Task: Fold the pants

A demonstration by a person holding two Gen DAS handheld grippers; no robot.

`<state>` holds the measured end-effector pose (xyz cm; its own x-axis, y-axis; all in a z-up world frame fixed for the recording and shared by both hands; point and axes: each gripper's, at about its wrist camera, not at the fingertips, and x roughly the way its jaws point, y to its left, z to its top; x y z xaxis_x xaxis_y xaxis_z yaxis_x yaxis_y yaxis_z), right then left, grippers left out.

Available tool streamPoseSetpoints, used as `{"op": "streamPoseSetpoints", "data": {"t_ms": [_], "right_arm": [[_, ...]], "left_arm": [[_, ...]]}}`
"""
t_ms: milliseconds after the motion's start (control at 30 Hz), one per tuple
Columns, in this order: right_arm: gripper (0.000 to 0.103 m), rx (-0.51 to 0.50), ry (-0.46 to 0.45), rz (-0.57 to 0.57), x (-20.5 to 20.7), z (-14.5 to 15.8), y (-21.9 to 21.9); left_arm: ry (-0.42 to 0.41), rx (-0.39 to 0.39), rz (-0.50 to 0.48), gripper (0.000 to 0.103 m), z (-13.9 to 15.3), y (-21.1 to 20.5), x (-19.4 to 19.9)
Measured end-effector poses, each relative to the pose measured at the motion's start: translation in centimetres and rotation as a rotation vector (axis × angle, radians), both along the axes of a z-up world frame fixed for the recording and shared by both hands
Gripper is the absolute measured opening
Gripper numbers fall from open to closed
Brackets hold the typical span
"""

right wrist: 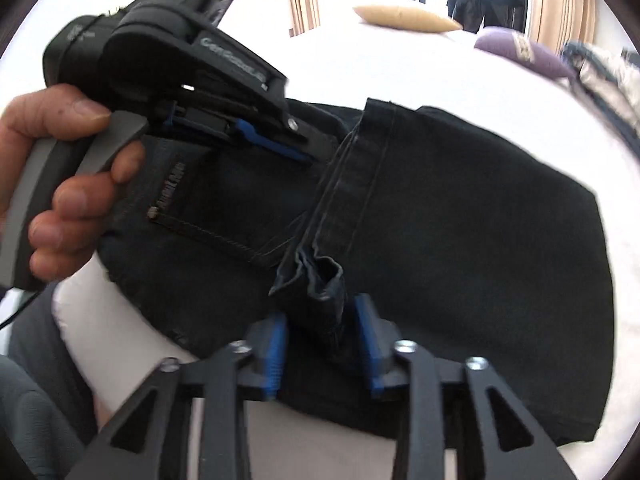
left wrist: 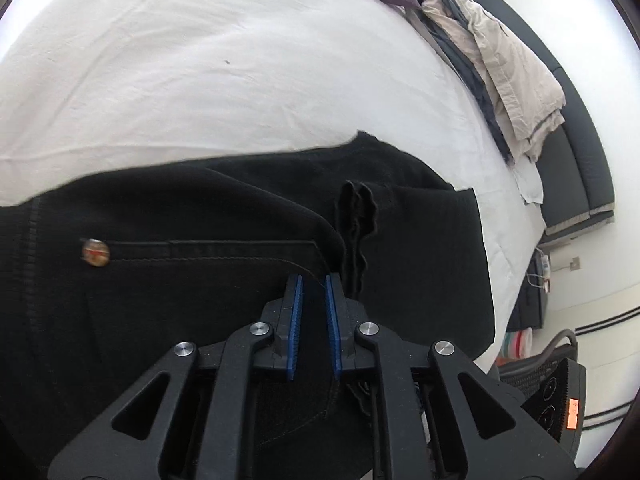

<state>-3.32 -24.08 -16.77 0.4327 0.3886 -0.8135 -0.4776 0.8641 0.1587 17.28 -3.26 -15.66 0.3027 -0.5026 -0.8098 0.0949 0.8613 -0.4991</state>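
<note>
Nearest in the left wrist view, the left hand-held gripper (left wrist: 314, 280) hangs low over the black denim pants (left wrist: 200, 280), its blue-padded jaws a narrow gap apart with dark cloth showing between them; whether they pinch the fabric I cannot tell. Just beyond its tips runs a stitched pocket edge, and to the left a small round metal rivet (left wrist: 95, 253) sits on the cloth. A bunched hem stands up beside the right fingertip.

In the right wrist view, the right hand-held gripper (right wrist: 320, 312) has its blue pads set wide apart on either side of a rolled, folded leg end of the pants (right wrist: 480, 220), not pressing it. Further on, the left hand-held gripper (right wrist: 308, 152) reaches onto the pants near the back pocket, held by a bare hand (right wrist: 68, 184) on its grey handle.

The pants lie folded on a white bed sheet (left wrist: 200, 60). At the far side lie a beige and navy heap of clothes (left wrist: 508, 80), a purple cushion (right wrist: 520, 50) and a tan pillow (right wrist: 404, 18).
</note>
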Motion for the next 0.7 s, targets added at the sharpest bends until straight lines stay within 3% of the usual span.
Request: {"op": "streamPoseSetpoints", "data": {"t_ms": [133, 233, 300, 433, 500, 567, 700], "right_arm": [[0.054, 0.274, 0.094, 0.003, -0.5, 2.4, -4.0], [0.054, 0.496, 0.112, -0.122, 1.3, 4.2, -10.9], [0.055, 0.622, 0.138, -0.196, 4.4, 4.7, -16.2], [0.055, 0.879, 0.266, -0.207, 11.3, 3.0, -23.2], [0.055, 0.929, 0.317, -0.215, 14.4, 1.4, -24.9], [0.055, 0.917, 0.368, -0.234, 16.7, -0.5, -25.4], [0.049, 0.908, 0.470, -0.246, 18.3, -4.8, -24.9]], "left_arm": [[-0.079, -0.008, -0.001, 0.011, 2.8, 0.2, -0.3], [-0.126, -0.074, -0.104, 0.011, 3.9, -2.9, -1.1], [-0.135, -0.097, -0.189, 0.011, 3.4, -5.6, -1.6], [-0.067, -0.066, -0.263, 0.011, 0.0, -8.9, -2.5], [-0.036, -0.051, -0.275, 0.011, -1.3, -9.4, -3.4], [-0.031, -0.050, -0.280, 0.011, -2.2, -8.9, -4.3], [-0.036, -0.076, -0.273, 0.011, -2.9, -8.5, -5.1]]}}
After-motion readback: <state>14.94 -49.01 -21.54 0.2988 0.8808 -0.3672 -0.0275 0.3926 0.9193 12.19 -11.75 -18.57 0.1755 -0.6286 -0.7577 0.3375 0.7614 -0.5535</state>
